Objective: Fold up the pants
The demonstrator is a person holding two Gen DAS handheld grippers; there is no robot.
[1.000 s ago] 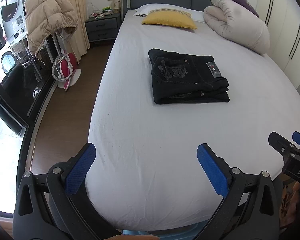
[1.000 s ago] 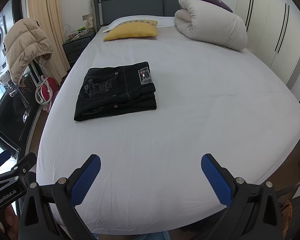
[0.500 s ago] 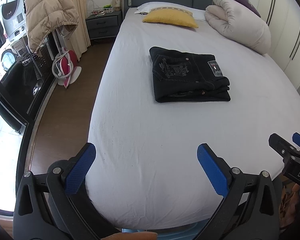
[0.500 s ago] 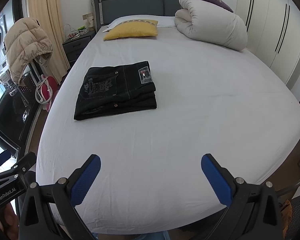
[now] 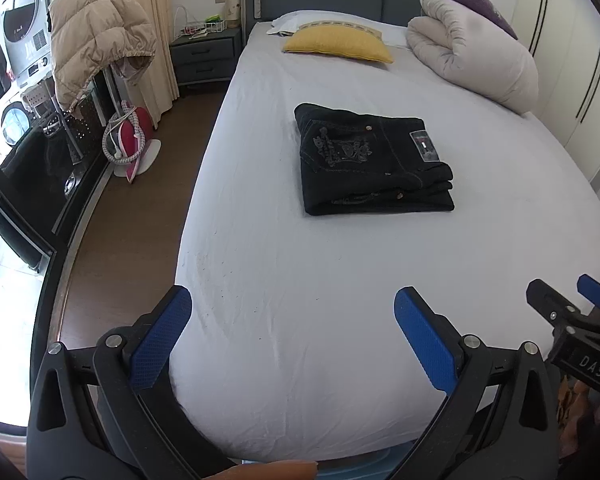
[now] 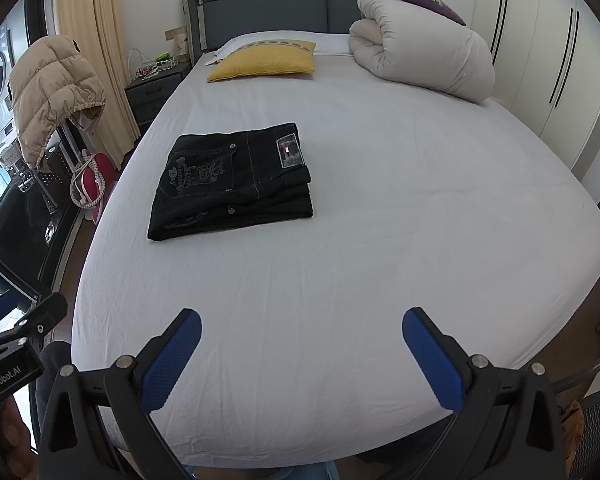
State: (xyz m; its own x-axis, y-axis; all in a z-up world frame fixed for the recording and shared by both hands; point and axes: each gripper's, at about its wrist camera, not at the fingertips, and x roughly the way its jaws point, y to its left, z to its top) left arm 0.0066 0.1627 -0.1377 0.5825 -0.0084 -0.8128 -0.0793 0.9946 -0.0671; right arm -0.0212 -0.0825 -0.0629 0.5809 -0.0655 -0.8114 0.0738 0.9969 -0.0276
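Observation:
Black pants lie folded in a neat rectangle on the white bed sheet, waist patch up; they also show in the right wrist view. My left gripper is open and empty, held over the bed's foot end, well short of the pants. My right gripper is open and empty too, also back at the foot end. Part of the right gripper shows at the right edge of the left wrist view.
A yellow pillow and a rolled white duvet lie at the head of the bed. A beige puffer jacket hangs at the left, above a red iron on the wood floor. White wardrobes line the right.
Both grippers stay open at the foot of the bed. The left wrist view has shifted slightly, so the pants sit a little higher in it. The pants have not moved.

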